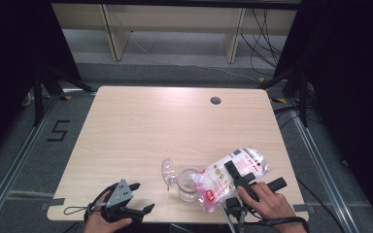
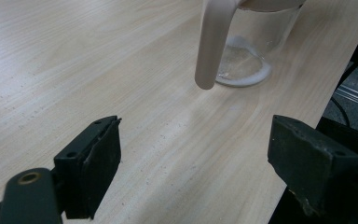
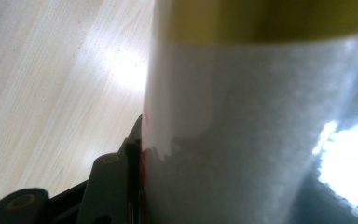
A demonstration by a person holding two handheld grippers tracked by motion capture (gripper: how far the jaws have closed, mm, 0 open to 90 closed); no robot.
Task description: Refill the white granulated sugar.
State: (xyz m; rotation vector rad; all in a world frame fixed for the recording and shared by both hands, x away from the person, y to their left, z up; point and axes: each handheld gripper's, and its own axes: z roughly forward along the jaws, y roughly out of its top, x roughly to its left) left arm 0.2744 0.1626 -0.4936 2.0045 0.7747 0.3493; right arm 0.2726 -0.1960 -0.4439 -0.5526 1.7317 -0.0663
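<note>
A clear glass jar [image 1: 188,187] stands near the table's front edge, its clear lid [image 1: 167,171] swung open to the left. A plastic bag of white grains with a red and white label [image 1: 238,167] lies tilted, its lower end over the jar's mouth. My right gripper [image 1: 245,178] is shut on the bag; in the right gripper view the bag [image 3: 251,116] looms close and one of the fingers [image 3: 114,179] presses against it. My left gripper [image 1: 144,196] rests open at the front left, apart from the jar. In its own view, the left gripper [image 2: 196,154] faces the jar [image 2: 256,42], which has a thin layer of white grains [image 2: 242,77] at the bottom.
The wooden table [image 1: 141,126] has a round cable hole [image 1: 215,100] at the back right. Its front edge runs just below both hands. Beyond the table are wooden shelving legs [image 1: 111,34], loose cables [image 1: 264,34] and black curtains on both sides.
</note>
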